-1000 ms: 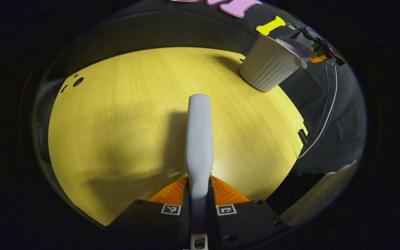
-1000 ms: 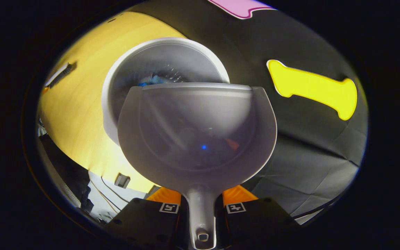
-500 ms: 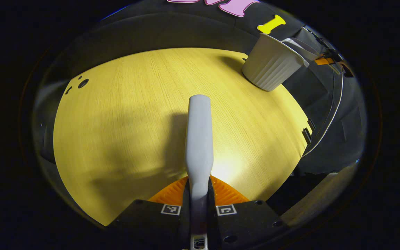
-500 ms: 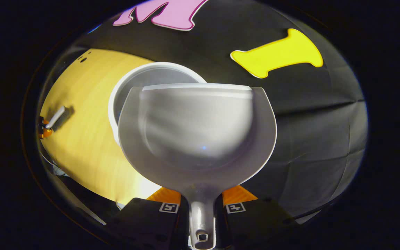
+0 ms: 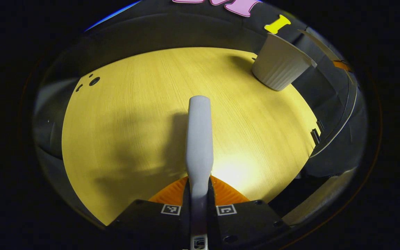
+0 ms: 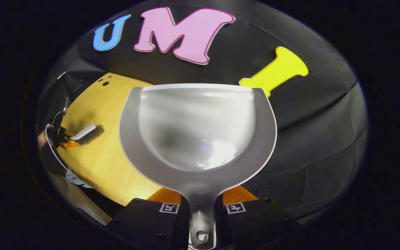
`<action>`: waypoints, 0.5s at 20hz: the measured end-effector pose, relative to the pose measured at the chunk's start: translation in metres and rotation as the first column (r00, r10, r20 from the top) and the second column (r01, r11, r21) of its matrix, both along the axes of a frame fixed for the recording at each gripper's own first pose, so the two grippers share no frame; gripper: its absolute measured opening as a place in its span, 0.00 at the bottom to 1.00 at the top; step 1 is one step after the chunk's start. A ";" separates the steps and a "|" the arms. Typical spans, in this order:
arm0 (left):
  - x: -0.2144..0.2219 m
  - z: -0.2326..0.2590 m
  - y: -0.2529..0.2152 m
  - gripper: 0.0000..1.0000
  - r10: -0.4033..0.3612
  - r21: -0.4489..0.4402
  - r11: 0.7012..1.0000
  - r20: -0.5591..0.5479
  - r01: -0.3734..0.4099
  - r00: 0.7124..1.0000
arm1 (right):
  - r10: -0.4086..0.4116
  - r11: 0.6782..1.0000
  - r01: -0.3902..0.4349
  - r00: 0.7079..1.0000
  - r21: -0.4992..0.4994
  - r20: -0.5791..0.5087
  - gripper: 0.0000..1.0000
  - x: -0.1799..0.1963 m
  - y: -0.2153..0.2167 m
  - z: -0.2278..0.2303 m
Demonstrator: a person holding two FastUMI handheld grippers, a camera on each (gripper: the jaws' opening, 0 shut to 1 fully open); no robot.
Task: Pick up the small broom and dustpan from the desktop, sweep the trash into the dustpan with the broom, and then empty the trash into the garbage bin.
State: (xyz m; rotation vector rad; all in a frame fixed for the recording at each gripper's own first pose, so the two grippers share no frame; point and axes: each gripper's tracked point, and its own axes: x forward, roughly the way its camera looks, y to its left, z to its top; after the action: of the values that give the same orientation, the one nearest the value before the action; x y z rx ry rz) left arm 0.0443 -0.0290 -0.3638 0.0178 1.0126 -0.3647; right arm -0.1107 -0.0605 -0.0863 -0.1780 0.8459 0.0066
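The broom (image 5: 199, 139) is held by its handle between the fingers of the left gripper (image 5: 199, 201), pressed from both sides, out over the bare wooden surface (image 5: 127, 114); its bristles cannot be made out. No trash is seen on the surface. The dustpan (image 6: 197, 139) is held by its handle in the closed fingers of the right gripper (image 6: 201, 208), raised in the air, its scoop looking empty. The garbage bin (image 5: 280, 67) stands at the far right edge of the surface, well apart from the broom. Sweeping and emptying are judged done. Nothing more of the task is judged left, beyond perhaps setting both tools down.
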 end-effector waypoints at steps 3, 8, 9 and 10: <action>-0.001 0.000 0.011 0.23 0.029 0.005 1.000 0.000 -0.029 1.000 | 0.073 0.997 -0.073 0.997 0.039 0.002 0.29 -0.022 0.021 0.006; -0.004 -0.004 0.018 0.23 0.051 0.037 0.998 0.001 -0.051 0.999 | 0.191 0.978 -0.185 0.980 0.100 -0.052 0.39 -0.045 0.095 -0.029; -0.004 -0.006 0.018 0.23 0.055 0.041 0.998 0.000 -0.054 0.999 | 0.216 0.973 -0.208 0.973 0.103 -0.076 0.34 -0.049 0.108 -0.042; -0.004 -0.007 0.019 0.23 0.057 0.048 0.997 0.000 -0.056 0.998 | 0.236 0.969 -0.227 0.967 0.103 -0.095 0.34 -0.052 0.119 -0.054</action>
State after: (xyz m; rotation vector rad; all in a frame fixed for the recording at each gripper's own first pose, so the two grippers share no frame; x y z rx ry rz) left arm 0.0402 -0.0098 -0.3704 0.0324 1.0209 -0.2887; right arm -0.1629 0.0583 -0.1405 -0.1914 0.9254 0.2761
